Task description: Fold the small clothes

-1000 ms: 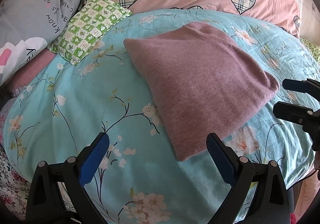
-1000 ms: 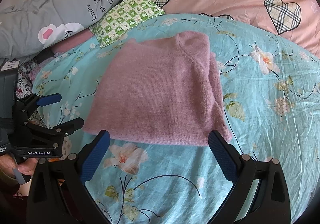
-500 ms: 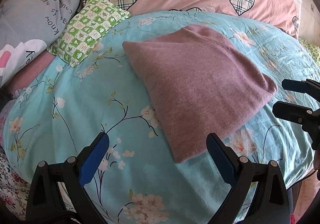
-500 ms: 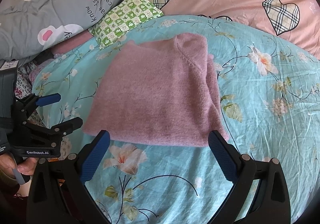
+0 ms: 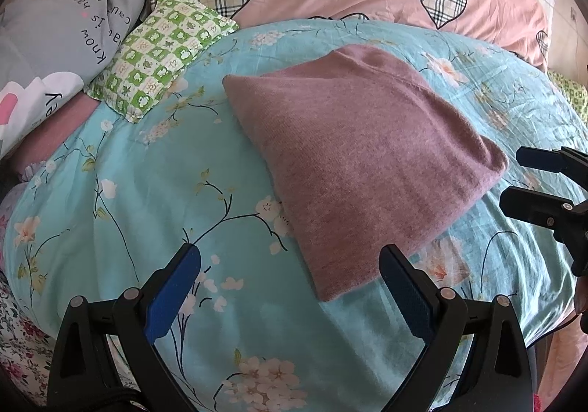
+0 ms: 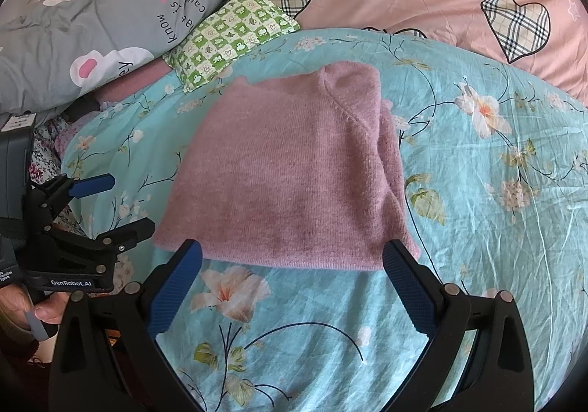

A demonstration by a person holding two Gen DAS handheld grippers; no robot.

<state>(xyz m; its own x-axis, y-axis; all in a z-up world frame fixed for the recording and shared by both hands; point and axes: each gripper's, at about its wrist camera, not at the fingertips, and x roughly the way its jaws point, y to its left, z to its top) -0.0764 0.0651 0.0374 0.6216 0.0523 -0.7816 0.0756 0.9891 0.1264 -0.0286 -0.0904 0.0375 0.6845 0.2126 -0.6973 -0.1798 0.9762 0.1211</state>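
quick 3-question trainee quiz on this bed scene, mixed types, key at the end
1. True or false: the left gripper is shut on the pink sweater.
2. The sweater lies on: A) the green checked pillow B) the turquoise floral cover C) the grey bedding
3. Fill in: the right gripper has its jaws ____.

Key: 1 false, it is open and holds nothing; 2 B; 3 open.
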